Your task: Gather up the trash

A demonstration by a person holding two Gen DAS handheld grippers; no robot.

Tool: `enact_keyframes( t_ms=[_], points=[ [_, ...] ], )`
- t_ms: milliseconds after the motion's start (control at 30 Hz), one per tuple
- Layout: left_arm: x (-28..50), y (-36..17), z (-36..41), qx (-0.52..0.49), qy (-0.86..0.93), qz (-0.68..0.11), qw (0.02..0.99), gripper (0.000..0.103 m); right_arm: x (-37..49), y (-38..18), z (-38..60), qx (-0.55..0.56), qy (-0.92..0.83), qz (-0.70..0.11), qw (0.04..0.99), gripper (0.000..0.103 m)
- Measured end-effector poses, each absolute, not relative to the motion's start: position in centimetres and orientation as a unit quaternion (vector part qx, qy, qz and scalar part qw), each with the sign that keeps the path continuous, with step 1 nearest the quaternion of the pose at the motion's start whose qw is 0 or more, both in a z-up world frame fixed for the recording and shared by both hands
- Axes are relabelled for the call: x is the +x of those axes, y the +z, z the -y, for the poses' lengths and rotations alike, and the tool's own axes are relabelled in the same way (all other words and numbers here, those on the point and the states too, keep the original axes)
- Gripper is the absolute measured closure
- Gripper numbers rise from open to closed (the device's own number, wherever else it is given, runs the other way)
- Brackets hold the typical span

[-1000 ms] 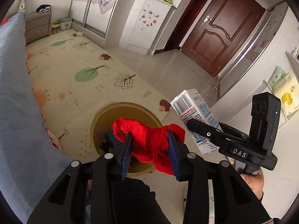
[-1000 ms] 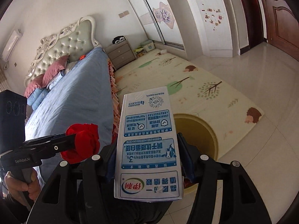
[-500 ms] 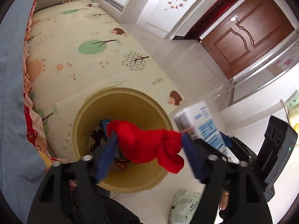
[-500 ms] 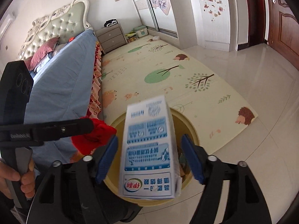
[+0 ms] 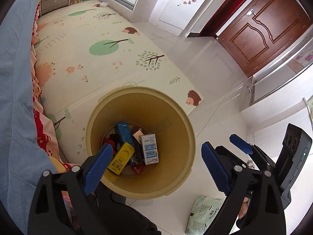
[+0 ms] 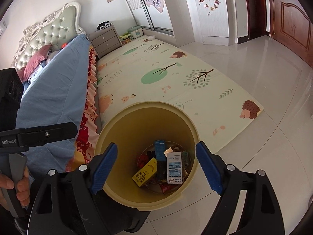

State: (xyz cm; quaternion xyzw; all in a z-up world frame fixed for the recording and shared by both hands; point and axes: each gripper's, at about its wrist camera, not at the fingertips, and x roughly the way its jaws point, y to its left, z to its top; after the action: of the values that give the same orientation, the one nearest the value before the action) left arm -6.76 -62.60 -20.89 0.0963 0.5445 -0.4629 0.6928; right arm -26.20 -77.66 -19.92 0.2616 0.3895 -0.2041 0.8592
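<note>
A yellow bin (image 5: pixel 187 121) (image 6: pixel 121 121) stands on the tiled floor at the corner of the play mat. At its bottom lie a white-and-blue milk carton (image 5: pixel 149 148) (image 6: pixel 175 167), a yellow carton (image 5: pixel 121 161) (image 6: pixel 145 172), a dark blue box and other litter, with a bit of red (image 6: pixel 143 159) among them. My left gripper (image 5: pixel 156 148) hangs over the bin; its jaws are opening and hold nothing. Over the same bin, my right gripper (image 6: pixel 156 145) is open and empty. One right finger (image 5: pixel 241 145) shows in the left wrist view.
A bed with a blue cover (image 5: pixel 13 78) (image 6: pixel 52 90) runs along the left, close to the bin. A green-and-white packet (image 5: pixel 205 215) lies on the tiles near the bin. The patterned play mat (image 5: pixel 88 49) stretches beyond, and a brown door (image 5: pixel 264 25) is at the far right.
Both grippers sank toward the bin and opened. The red cloth dropped out of the left one and the milk carton out of the right one; both now lie in the bin.
</note>
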Motion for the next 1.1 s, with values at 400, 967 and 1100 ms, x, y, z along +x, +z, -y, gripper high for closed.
enact_keyframes(
  t_ms=[400, 967, 1100],
  points=[
    [-7.9, -13.7, 58.6, 0.079, -0.504, -0.468, 0.722, 0.010, -24.8, -14.4, 75.0, 0.238, -0.197, -0.363, 0.879, 0.023],
    [-2.8, -4.0, 37.8, 0.031, -0.377, -0.314, 0.871, 0.004, -13.6, -5.6, 58.8, 0.127, -0.069, -0.296, 0.944, 0.019],
    [-2.1, -3.1, 31.7, 0.016, -0.330, -0.293, 0.897, 0.004, -11.0, -4.1, 54.0, 0.117, -0.021, -0.273, 0.955, 0.019]
  ],
)
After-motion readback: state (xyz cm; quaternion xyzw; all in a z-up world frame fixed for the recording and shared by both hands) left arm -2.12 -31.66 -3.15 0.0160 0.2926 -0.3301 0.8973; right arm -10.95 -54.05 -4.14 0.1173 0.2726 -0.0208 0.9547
